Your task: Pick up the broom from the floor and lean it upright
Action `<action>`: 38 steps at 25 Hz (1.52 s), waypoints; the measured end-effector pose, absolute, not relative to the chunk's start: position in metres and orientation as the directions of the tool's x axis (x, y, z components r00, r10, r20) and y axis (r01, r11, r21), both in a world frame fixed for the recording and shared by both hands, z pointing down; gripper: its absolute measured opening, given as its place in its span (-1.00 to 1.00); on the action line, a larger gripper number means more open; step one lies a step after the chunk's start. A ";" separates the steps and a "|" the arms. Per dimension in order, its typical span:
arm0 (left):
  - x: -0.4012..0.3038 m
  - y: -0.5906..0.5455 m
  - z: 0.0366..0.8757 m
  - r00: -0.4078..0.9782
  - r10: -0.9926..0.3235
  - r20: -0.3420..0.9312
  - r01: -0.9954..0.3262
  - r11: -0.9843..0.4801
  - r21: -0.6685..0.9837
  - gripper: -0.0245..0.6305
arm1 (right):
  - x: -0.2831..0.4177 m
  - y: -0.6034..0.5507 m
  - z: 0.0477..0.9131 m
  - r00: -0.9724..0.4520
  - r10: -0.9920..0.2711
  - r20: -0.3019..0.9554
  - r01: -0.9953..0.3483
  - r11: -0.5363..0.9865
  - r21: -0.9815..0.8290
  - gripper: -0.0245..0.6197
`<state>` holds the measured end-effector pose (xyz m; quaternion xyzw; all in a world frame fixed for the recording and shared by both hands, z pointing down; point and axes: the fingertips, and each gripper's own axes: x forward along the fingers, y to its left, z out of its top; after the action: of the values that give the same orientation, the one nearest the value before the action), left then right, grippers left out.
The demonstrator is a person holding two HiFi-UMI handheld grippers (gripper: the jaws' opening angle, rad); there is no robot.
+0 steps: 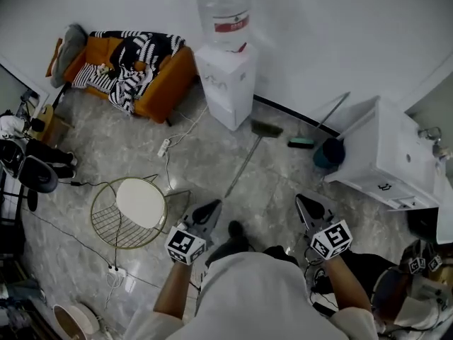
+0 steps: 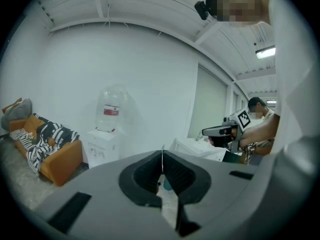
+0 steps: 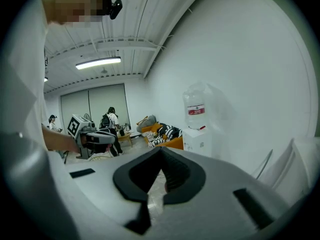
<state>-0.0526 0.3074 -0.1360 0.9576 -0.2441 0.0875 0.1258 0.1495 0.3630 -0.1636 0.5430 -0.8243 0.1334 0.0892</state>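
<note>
The broom (image 1: pixel 244 163) lies on the tiled floor, its dark green head (image 1: pixel 266 127) near the water dispenser and its thin handle running toward me. My left gripper (image 1: pixel 214 205) hovers just over the near end of the handle, apart from it, jaws shut and empty. My right gripper (image 1: pixel 300 200) is held to the right of the broom, also shut with nothing in it. In the left gripper view the jaws (image 2: pixel 162 153) meet at their tips; in the right gripper view the jaws (image 3: pixel 161 150) are closed too. The broom does not show clearly in either gripper view.
A white water dispenser (image 1: pixel 226 83) stands against the wall, with an orange sofa (image 1: pixel 152 83) to its left. A white cabinet (image 1: pixel 386 154), a teal bucket (image 1: pixel 329 153) and a second long-handled tool (image 1: pixel 303 142) are to the right. A gold wire stool (image 1: pixel 138 205) and a power strip (image 1: pixel 163 147) are at the left.
</note>
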 end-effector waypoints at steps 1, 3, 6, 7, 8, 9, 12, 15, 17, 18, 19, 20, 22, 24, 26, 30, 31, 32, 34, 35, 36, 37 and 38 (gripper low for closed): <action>-0.054 0.299 -0.134 0.870 -0.436 0.231 -0.481 -0.853 0.201 -0.89 | 0.147 0.355 -0.162 -0.392 -0.870 0.298 -0.920 0.374 -0.120 -0.93; -0.056 0.283 -0.131 0.876 -0.421 0.234 -0.469 -0.858 0.209 -0.89 | 0.141 0.339 -0.160 -0.390 -0.867 0.310 -0.921 0.373 -0.115 -0.93; -0.062 0.262 -0.131 0.881 -0.412 0.233 -0.461 -0.859 0.222 -0.89 | 0.132 0.320 -0.158 -0.385 -0.863 0.326 -0.922 0.371 -0.109 -0.93; -0.063 0.256 -0.130 0.882 -0.410 0.233 -0.459 -0.859 0.226 -0.89 | 0.129 0.314 -0.156 -0.383 -0.863 0.330 -0.923 0.368 -0.107 -0.93; -0.065 0.251 -0.127 0.883 -0.407 0.233 -0.456 -0.860 0.229 -0.89 | 0.128 0.309 -0.155 -0.379 -0.863 0.334 -0.925 0.365 -0.106 -0.93; -0.067 0.247 -0.124 0.885 -0.403 0.232 -0.453 -0.861 0.232 -0.89 | 0.126 0.304 -0.154 -0.376 -0.863 0.337 -0.926 0.362 -0.106 -0.93; -0.067 0.235 -0.117 0.886 -0.401 0.232 -0.452 -0.858 0.243 -0.89 | 0.125 0.291 -0.151 -0.377 -0.860 0.345 -0.926 0.363 -0.108 -0.93; -0.061 0.222 -0.114 0.885 -0.401 0.235 -0.454 -0.856 0.249 -0.89 | 0.128 0.276 -0.147 -0.383 -0.852 0.356 -0.923 0.370 -0.109 -0.93; -0.057 0.215 -0.112 0.890 -0.393 0.231 -0.446 -0.856 0.262 -0.89 | 0.131 0.266 -0.143 -0.391 -0.847 0.360 -0.920 0.376 -0.114 -0.93; -0.054 0.213 -0.111 0.896 -0.385 0.223 -0.436 -0.858 0.272 -0.90 | 0.132 0.261 -0.141 -0.397 -0.844 0.360 -0.917 0.381 -0.119 -0.93; -0.050 0.211 -0.111 0.902 -0.377 0.209 -0.425 -0.860 0.284 -0.90 | 0.134 0.255 -0.139 -0.405 -0.840 0.361 -0.914 0.387 -0.124 -0.93; -0.046 0.208 -0.112 0.908 -0.371 0.193 -0.414 -0.862 0.293 -0.90 | 0.137 0.249 -0.137 -0.413 -0.836 0.362 -0.910 0.394 -0.128 -0.93; -0.037 0.198 -0.112 0.913 -0.370 0.173 -0.407 -0.863 0.301 -0.89 | 0.142 0.234 -0.130 -0.431 -0.826 0.362 -0.901 0.412 -0.133 -0.93; -0.027 0.185 -0.111 0.902 -0.391 0.183 -0.430 -0.849 0.307 -0.90 | 0.148 0.217 -0.121 -0.458 -0.808 0.370 -0.888 0.438 -0.142 -0.93; -0.018 0.174 -0.101 0.890 -0.412 0.194 -0.454 -0.837 0.306 -0.90 | 0.153 0.200 -0.110 -0.490 -0.783 0.384 -0.870 0.470 -0.152 -0.93; -0.001 0.143 -0.079 0.862 -0.452 0.230 -0.505 -0.805 0.312 -0.90 | 0.167 0.159 -0.088 -0.532 -0.741 0.410 -0.841 0.519 -0.154 -0.93; 0.002 0.135 -0.071 0.855 -0.460 0.238 -0.517 -0.795 0.318 -0.90 | 0.170 0.149 -0.081 -0.542 -0.730 0.416 -0.834 0.530 -0.154 -0.93; 0.005 0.129 -0.063 0.851 -0.466 0.244 -0.524 -0.787 0.324 -0.89 | 0.172 0.140 -0.073 -0.551 -0.719 0.423 -0.826 0.542 -0.155 -0.93; 0.008 0.115 -0.043 0.842 -0.473 0.260 -0.538 -0.773 0.337 -0.89 | 0.175 0.121 -0.054 -0.567 -0.698 0.437 -0.812 0.564 -0.154 -0.93; 0.009 0.108 -0.033 0.835 -0.478 0.271 -0.548 -0.765 0.340 -0.89 | 0.176 0.113 -0.043 -0.575 -0.687 0.444 -0.804 0.575 -0.152 -0.93; 0.010 0.102 -0.022 0.829 -0.483 0.283 -0.558 -0.757 0.341 -0.89 | 0.177 0.105 -0.033 -0.583 -0.676 0.451 -0.796 0.586 -0.149 -0.93; 0.011 0.097 -0.011 0.823 -0.486 0.294 -0.565 -0.750 0.343 -0.89 | 0.178 0.097 -0.022 -0.590 -0.665 0.458 -0.788 0.598 -0.147 -0.93; 0.012 0.093 0.000 0.819 -0.487 0.303 -0.570 -0.745 0.345 -0.89 | 0.177 0.091 -0.011 -0.597 -0.653 0.466 -0.780 0.609 -0.145 -0.93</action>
<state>0.0116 0.0929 0.0002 0.9291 -0.2844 0.0974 0.2155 0.1773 0.0910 -0.0111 0.4084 -0.8773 0.1695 0.1866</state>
